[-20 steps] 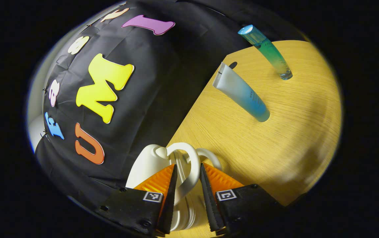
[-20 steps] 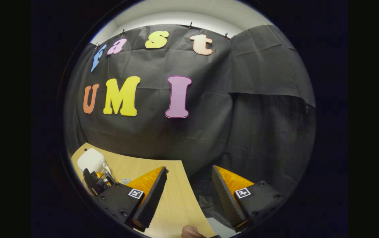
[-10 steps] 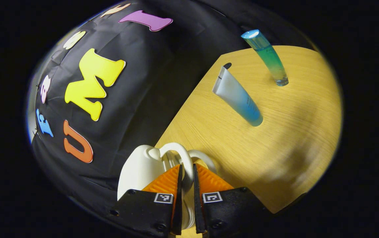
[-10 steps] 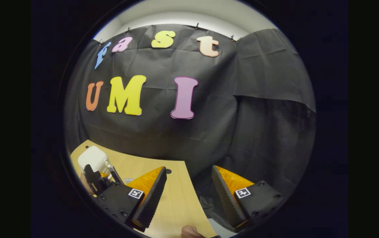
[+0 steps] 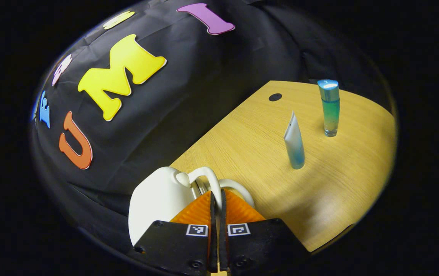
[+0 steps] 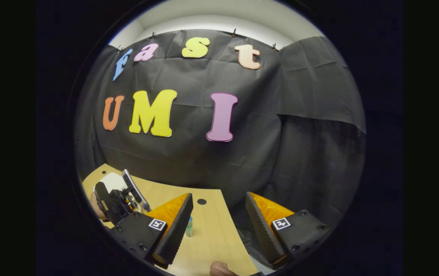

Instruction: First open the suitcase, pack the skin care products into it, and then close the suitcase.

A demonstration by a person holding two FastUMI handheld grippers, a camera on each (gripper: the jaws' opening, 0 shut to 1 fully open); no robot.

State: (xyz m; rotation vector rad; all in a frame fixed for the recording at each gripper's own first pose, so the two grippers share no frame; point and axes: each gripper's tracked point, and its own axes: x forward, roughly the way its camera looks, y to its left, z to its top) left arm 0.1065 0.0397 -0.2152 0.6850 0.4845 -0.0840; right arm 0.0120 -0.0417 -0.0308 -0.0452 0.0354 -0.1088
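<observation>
Suitcase (image 5: 158, 199): white, on table (image 5: 342, 184) near edge, touching left gripper (image 5: 216, 201).
Left gripper: fingers pinched on suitcase handle (image 5: 208, 178).
Right gripper (image 6: 219, 214): fingers spread wide, nothing between.
Skin care: tube (image 5: 294, 142), bottle (image 5: 330, 107) upright, farther off.

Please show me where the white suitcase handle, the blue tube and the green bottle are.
suitcase handle (image 5: 208, 177), left gripper view, top of its arch.
blue tube (image 5: 294, 147), left gripper view, its middle.
green bottle (image 5: 330, 111), left gripper view, its body.
</observation>
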